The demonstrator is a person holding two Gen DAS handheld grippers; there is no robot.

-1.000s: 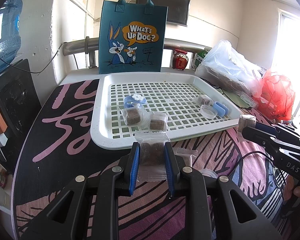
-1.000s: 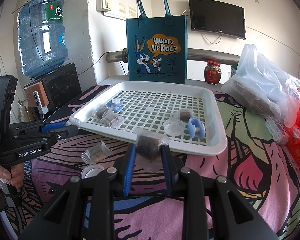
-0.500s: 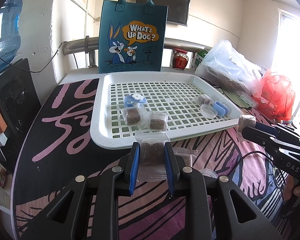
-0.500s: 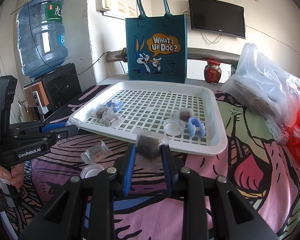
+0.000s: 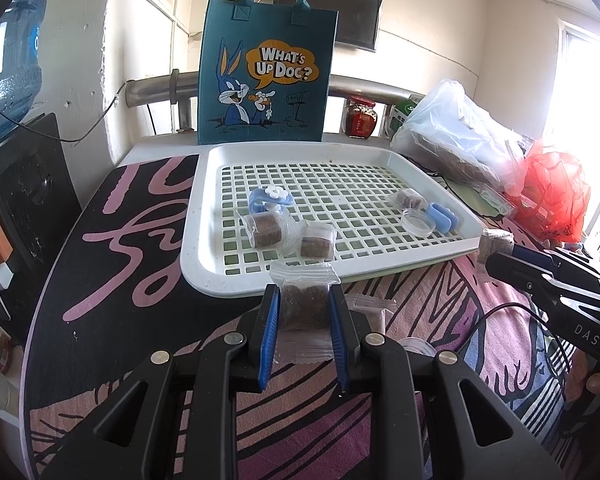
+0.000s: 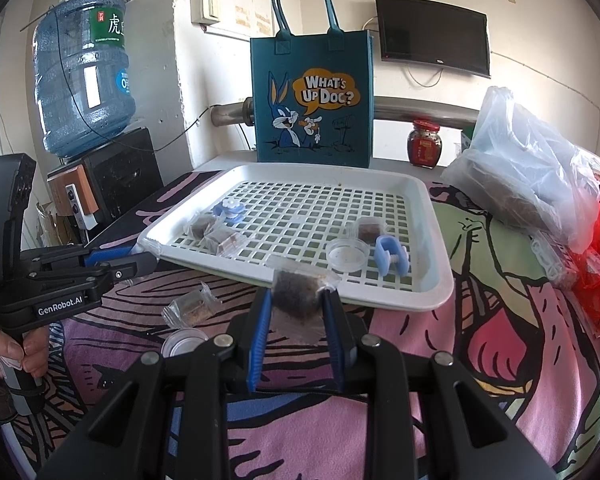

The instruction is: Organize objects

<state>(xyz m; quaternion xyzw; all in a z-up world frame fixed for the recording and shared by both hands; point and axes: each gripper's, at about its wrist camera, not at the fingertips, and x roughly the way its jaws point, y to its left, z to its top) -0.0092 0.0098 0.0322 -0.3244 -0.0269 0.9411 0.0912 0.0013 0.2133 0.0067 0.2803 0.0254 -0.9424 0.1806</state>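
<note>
**Both grippers loaded, one sachet each, short of the tray**

Left gripper [image 5: 303, 312]: jaws closed on a clear sachet [image 5: 302, 309] with a brown block inside. Pads press on the block's sides; the film's sealed edges stick out above and below. Right gripper [image 6: 294, 312]: same story, jaws closed on a second sachet [image 6: 296, 294], darker block, film crumpled at the top.

Handling, my read: light, film slippery and crinkly, block firm but probably crumbly. Grip across the block, not the loose film flaps, which would slide out. Low risk if dropped.

Both held sachets sit just in front of the white slotted tray [image 5: 204, 268], near its 6 o'clock rim, above the patterned counter [image 5: 100, 280].

Loose on the counter, right-wrist view, at 9 o'clock of the right gripper: another wrapped block [image 6: 190, 307] and a small round clear lid [image 6: 182, 342].

In the tray, left-wrist view: two wrapped blocks [image 5: 266, 230] at 7 o'clock, touching or nearly so; blue clip with a white flower [image 5: 270, 198] just behind them. At 4 o'clock: clear round dish [image 5: 417, 222], blue clip [image 5: 442, 216], one more wrapped block [image 5: 408, 200], all close together.

Beyond the tray at 12 o'clock: teal cartoon tote bag [image 5: 266, 76], upright.
</note>
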